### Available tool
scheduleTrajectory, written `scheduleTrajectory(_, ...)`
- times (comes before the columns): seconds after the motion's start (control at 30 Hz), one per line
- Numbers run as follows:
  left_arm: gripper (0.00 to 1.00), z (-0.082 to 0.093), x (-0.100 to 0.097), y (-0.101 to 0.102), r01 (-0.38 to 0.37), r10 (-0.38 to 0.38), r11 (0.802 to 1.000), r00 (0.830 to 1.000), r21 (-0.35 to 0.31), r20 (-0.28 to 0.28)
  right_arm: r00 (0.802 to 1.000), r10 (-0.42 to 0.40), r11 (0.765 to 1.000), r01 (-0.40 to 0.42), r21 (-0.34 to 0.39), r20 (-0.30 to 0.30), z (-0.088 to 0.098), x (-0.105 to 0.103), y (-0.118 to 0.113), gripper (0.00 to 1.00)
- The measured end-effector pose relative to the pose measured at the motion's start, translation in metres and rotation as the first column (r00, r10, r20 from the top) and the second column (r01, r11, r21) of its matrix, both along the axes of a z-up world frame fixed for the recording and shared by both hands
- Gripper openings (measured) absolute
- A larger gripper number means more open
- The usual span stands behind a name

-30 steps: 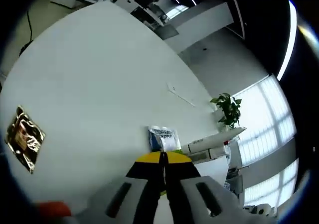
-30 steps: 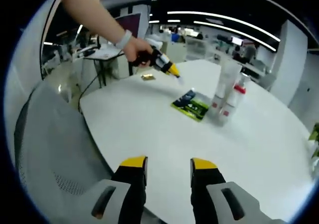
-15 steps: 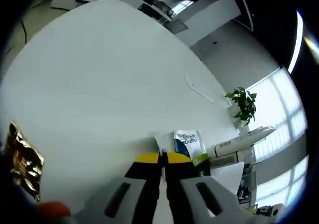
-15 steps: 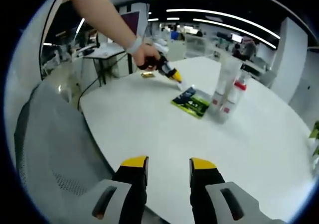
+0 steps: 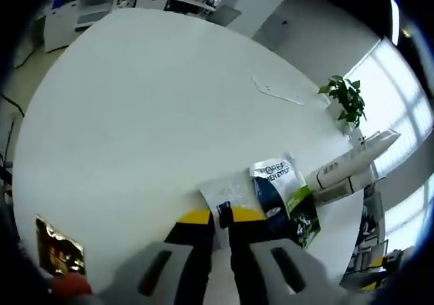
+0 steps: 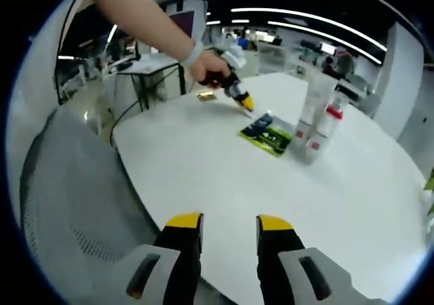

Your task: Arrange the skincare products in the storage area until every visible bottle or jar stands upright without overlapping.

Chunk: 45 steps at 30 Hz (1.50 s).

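My left gripper (image 5: 221,217) is shut on a small clear-white sachet (image 5: 229,193), which rests low over the white table (image 5: 149,102) against a blue and green sachet (image 5: 283,198). White tubes (image 5: 349,168) stand just beyond them. In the right gripper view a person's hand holds the left gripper (image 6: 240,97) at the green sachet (image 6: 268,134). Behind it stand a tall white tube (image 6: 313,108) and a red-capped bottle (image 6: 329,125), both upright. My right gripper (image 6: 222,225) hangs open over the table's near edge, with nothing between its fingers.
A gold foil sachet (image 5: 60,247) lies near the table edge, and in the right gripper view the gold sachet (image 6: 205,95) sits behind the hand. A sheet of paper (image 5: 278,89) and a potted plant (image 5: 346,98) are at the far side. A grey mesh chair (image 6: 68,203) stands by the table.
The left gripper has moved toward the green sachet and come down, bringing the clear sachet beside it. The right gripper has stayed open and nearly still.
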State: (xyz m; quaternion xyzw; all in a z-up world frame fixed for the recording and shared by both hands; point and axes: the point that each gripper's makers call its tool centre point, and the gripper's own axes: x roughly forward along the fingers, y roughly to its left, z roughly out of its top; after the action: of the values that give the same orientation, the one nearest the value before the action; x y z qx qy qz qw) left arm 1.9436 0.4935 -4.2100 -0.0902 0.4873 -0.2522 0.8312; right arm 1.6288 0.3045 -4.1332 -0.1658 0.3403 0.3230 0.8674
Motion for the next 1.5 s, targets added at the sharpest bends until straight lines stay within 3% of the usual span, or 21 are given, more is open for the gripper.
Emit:
scheduleTrajectory(0.27,0.13,-0.003,-0.006,0.008,0.030,-0.035,0.993,0.998,0.113,0.043,0.999,0.040,0.999,-0.040,-0.015,-0.021,-0.006,-0.005,0.005,0.37)
scheduleTrajectory(0.43,0.24,0.004,-0.014,0.011,0.061,-0.073,0.987,0.994,0.148,0.077,0.997,0.050,0.998,-0.052,-0.024,-0.050,-0.011,-0.008,0.006,0.37)
scheduleTrajectory(0.53,0.30,0.011,-0.014,0.023,0.081,-0.112,0.972,0.985,0.223,0.132,0.997,0.043,0.999,-0.045,-0.024,-0.068,-0.014,-0.008,0.004,0.36)
scheduleTrajectory(0.63,0.35,0.016,-0.017,0.037,0.061,-0.103,0.967,0.982,0.247,0.160,0.996,0.038,0.999,-0.041,-0.028,-0.080,-0.016,-0.009,0.003,0.36)
scheduleTrajectory(0.77,0.41,0.021,-0.018,0.070,-0.019,-0.044,0.960,0.975,0.280,0.217,0.996,0.046,0.998,-0.049,-0.034,-0.080,-0.017,-0.010,0.004,0.36)
scheduleTrajectory(0.83,0.41,0.025,-0.018,0.094,-0.084,-0.002,0.947,0.964,0.310,0.266,0.996,0.050,0.998,-0.053,-0.037,-0.078,-0.017,-0.010,0.004,0.36)
scheduleTrajectory(0.93,0.47,0.028,-0.020,0.133,-0.199,0.098,0.935,0.941,0.293,0.325,0.996,0.040,0.999,-0.043,-0.033,-0.078,-0.016,-0.009,0.003,0.35)
scheduleTrajectory(1.0,0.51,0.023,-0.033,0.166,-0.269,0.174,0.921,0.931,0.282,0.322,0.996,0.035,0.999,-0.038,-0.031,-0.077,-0.016,-0.009,0.002,0.35)
scheduleTrajectory(1.1,0.54,0.013,-0.044,0.176,-0.264,0.191,0.933,0.940,0.244,0.284,0.996,0.038,0.999,-0.041,-0.029,-0.075,-0.015,-0.009,0.003,0.34)
scheduleTrajectory(1.2,0.57,0.008,-0.052,0.174,-0.249,0.180,0.937,0.945,0.243,0.273,0.996,0.042,0.999,-0.045,-0.032,-0.074,-0.015,-0.009,0.003,0.35)
scheduleTrajectory(1.3,0.54,-0.002,-0.051,0.174,-0.208,0.135,0.934,0.958,0.290,0.253,0.997,0.034,0.999,-0.037,-0.032,-0.074,-0.016,-0.009,0.002,0.35)
scheduleTrajectory(1.4,0.54,-0.006,-0.046,0.171,-0.204,0.135,0.935,0.961,0.290,0.240,0.997,0.022,0.999,-0.024,-0.029,-0.080,-0.016,-0.008,0.000,0.35)
scheduleTrajectory(1.5,0.45,-0.005,-0.040,0.170,-0.156,0.070,0.929,0.964,0.336,0.255,0.997,0.022,0.999,-0.025,-0.034,-0.080,-0.017,-0.008,0.000,0.34)
